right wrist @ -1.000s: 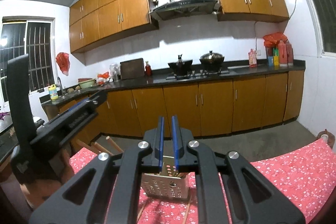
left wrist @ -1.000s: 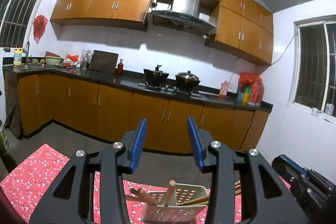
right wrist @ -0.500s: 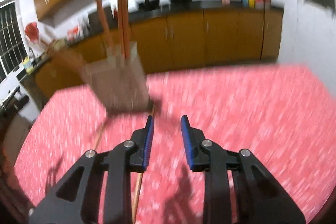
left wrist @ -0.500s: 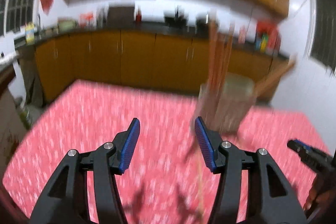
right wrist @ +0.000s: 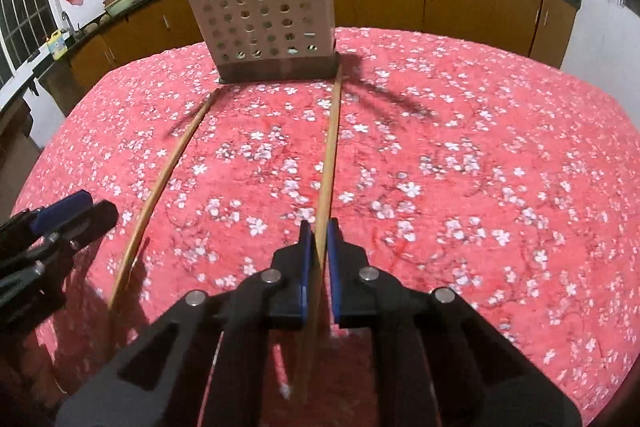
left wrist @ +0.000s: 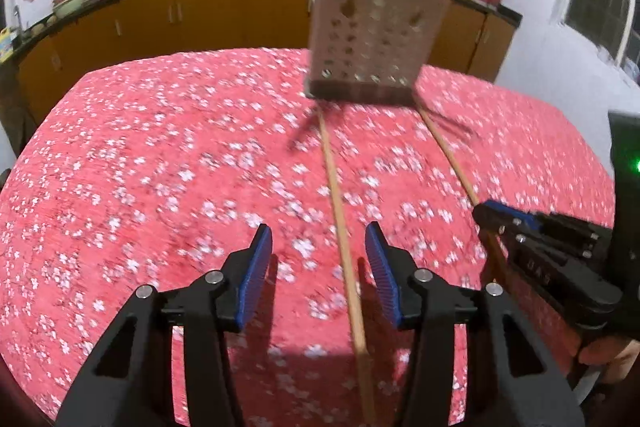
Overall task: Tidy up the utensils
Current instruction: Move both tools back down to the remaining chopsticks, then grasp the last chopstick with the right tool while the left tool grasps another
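The right gripper [right wrist: 319,235] is clamping one chopstick [right wrist: 330,147] at lower centre. The left gripper [left wrist: 318,263] is hanging spread wide over another chopstick [left wrist: 340,227]. Both sticks are lying on the red cloth [right wrist: 480,167], reaching toward the perforated holder [right wrist: 264,11] at top.

Surface: a table [right wrist: 500,155] covered edge to edge by a red cloth [left wrist: 160,167] printed with small white blossoms.
Holder: a pale perforated utensil holder [right wrist: 260,11] stands upright on the cloth at the far side, on a darker base, with wooden sticks rising out of its top.
Left chopstick: a long wooden chopstick [right wrist: 160,183] lies flat on the cloth, one end near the holder's base, the other toward the near edge.
Right chopstick: a second chopstick [right wrist: 330,151] runs from the holder's other lower corner toward the near edge; whether its near end rests on the cloth cannot be told.
Spacing: the two sticks lie apart, roughly side by side.
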`<act>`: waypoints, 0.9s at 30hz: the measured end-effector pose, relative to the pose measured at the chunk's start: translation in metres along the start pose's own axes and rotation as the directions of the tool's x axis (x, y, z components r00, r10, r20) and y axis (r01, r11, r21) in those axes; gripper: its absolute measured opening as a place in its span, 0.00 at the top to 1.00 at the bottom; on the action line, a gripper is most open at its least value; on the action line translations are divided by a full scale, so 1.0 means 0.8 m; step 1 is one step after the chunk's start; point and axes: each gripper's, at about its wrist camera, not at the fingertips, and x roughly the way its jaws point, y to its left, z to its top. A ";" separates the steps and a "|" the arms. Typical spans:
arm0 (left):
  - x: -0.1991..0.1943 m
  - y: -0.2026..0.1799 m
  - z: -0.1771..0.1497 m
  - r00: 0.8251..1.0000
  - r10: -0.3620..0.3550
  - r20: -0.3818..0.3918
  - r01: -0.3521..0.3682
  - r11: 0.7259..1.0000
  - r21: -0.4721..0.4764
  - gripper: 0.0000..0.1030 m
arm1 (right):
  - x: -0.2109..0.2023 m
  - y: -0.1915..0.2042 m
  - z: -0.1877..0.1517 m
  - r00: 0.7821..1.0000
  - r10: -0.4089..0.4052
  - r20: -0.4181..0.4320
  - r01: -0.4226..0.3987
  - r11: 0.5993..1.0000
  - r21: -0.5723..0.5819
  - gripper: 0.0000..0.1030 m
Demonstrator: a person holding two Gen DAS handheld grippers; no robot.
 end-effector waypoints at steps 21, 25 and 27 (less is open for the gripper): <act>0.032 0.046 0.015 0.986 0.152 -0.075 -0.155 0.987 -0.045 0.92 | -0.006 -0.043 0.008 0.998 -0.058 -0.004 0.058 0.995 0.083 0.92; 0.043 0.058 0.033 0.990 0.126 -0.068 -0.130 0.990 -0.057 0.92 | 0.007 -0.039 0.020 0.998 -0.058 -0.007 0.059 0.996 0.071 0.92; 0.050 0.058 0.041 0.992 0.113 -0.064 -0.116 0.992 -0.054 0.92 | 0.013 -0.038 0.028 0.998 -0.059 -0.003 0.059 0.996 0.064 0.92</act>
